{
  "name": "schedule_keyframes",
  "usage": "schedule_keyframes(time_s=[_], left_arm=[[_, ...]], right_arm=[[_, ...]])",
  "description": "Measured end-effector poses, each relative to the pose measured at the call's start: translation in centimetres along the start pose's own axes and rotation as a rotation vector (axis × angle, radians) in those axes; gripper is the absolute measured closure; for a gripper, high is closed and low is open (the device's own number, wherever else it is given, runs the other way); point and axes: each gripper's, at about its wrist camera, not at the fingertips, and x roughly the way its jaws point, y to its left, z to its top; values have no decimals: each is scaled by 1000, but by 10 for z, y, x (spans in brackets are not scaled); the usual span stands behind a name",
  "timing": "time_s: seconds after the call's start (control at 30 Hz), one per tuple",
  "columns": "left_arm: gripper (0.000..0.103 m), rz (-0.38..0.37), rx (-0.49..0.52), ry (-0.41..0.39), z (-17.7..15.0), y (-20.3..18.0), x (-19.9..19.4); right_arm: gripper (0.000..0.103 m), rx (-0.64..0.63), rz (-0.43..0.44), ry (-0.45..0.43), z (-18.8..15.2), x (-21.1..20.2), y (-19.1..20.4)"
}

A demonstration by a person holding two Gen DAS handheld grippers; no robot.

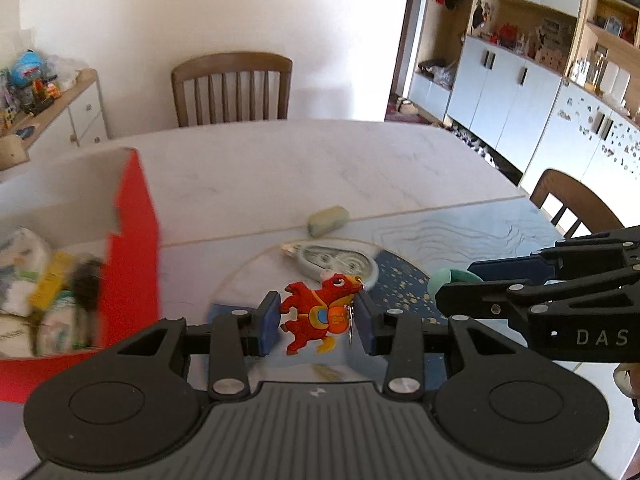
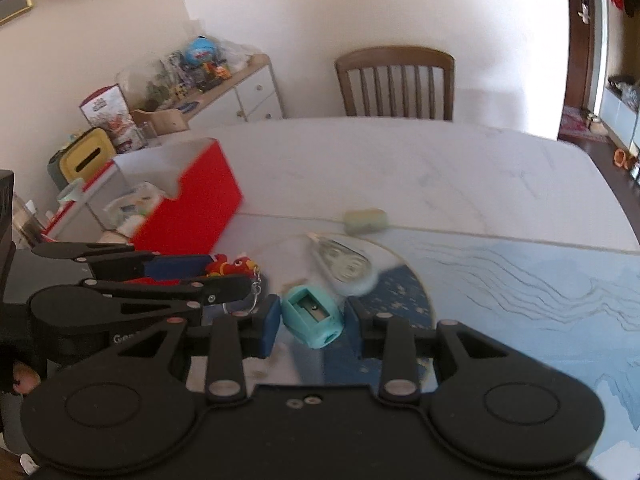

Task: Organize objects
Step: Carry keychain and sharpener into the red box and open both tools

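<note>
The left gripper (image 1: 316, 322) was clenched on a red dragon keychain (image 1: 318, 312), its blue pads (image 1: 269, 322) pressing the figure from both sides, lifted above the table just right of the red storage box (image 1: 134, 248). The right gripper (image 2: 312, 320) was clamped on a teal pencil sharpener (image 2: 314, 316), held a little farther to the right of the box and close beside the left gripper.

The keychain looked like a flat, soft rubber figure: light, a bit bendy, and grippy against the pads, so a hold across its body should keep. Its metal ring and chain (image 2: 256, 284) dangled loose and could catch on the box's rim. The sharpener seemed to be hard, smooth plastic, light, with rounded sides; judging by that shape, gripping its broad flanks is safer than its tapered end, where it could squirt out.

Still on the table (image 1: 304, 168), beyond the box's near right corner, lay a correction tape dispenser (image 1: 336, 260) and, farther off, a pale green eraser (image 1: 328, 220). The box already held tissue packs (image 1: 24, 264) and other small items, blurred.
</note>
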Motion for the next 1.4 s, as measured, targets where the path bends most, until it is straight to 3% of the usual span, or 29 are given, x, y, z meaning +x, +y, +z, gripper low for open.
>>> schedule_keyframes(time_s=[0.43, 0.73, 1.07, 1.4], left_arm=[[64, 39, -26, -39, 16, 92, -71], [64, 86, -52, -63, 16, 154, -96], [64, 130, -75, -57, 18, 210, -98], [64, 175, -78, -11, 17, 249, -76]], right_arm=[[70, -113, 40, -57, 34, 0, 104], [70, -177, 67, -90, 55, 14, 164], [70, -228, 61, -80, 67, 46, 206], [70, -232, 29, -38, 72, 94, 223]])
